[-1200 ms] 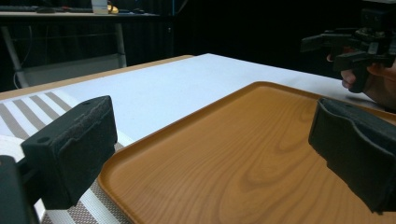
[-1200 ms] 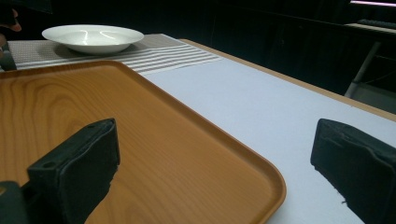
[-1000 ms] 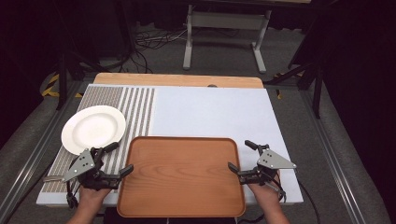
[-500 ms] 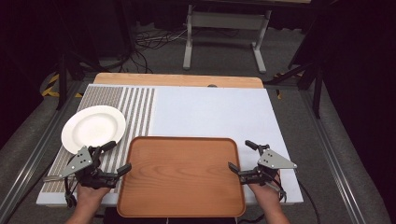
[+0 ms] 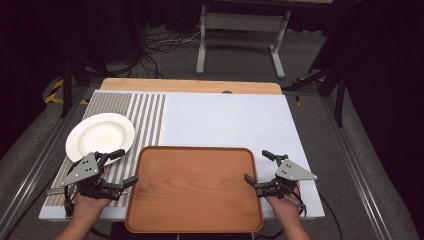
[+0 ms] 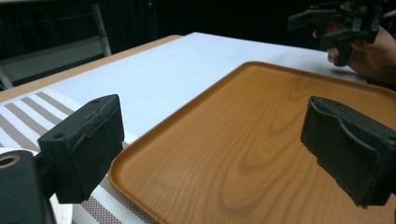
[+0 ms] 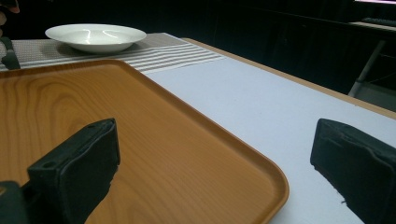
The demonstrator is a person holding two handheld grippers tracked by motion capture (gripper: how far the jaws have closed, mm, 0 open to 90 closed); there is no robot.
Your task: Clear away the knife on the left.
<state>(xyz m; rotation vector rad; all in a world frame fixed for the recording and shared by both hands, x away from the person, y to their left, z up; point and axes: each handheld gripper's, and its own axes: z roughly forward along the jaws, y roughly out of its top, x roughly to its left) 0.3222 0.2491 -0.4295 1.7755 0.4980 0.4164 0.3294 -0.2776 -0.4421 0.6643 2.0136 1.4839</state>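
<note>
**Tray at near counter edge, both jaws open at its sides**

We see the tray [image 5: 194, 189], wood-grain, rounded corners, raised rim, lying flat and empty at the near edge of the counter [image 5: 230, 120], roughly centred. Its near rim sits at or just over the counter's front edge.

Left gripper [image 5: 121, 168] is at the tray's left rim, jaws spread wide, gripping nothing. In the left gripper view the gripper [image 6: 212, 135] has one jaw over the striped mat [image 6: 28, 116] and the other over the tray [image 6: 243, 154] surface, with the tray's rounded corner between them. We can't tell if a jaw touches the rim.

Right gripper [image 5: 259, 167] is at the tray's right rim, jaws also spread wide, nothing held. In the right gripper view the gripper [image 7: 215, 163] has one jaw over the tray [image 7: 140, 135] and the other over the white counter [image 7: 261, 107]; the tray's corner lies between.

A hand holds each gripper from the near side.

The plate [image 5: 100, 138], white and empty, rests on the striped mat [image 5: 145, 112] at the counter's left, just beyond the left gripper, near the tray's far-left corner but apart from it.
</note>
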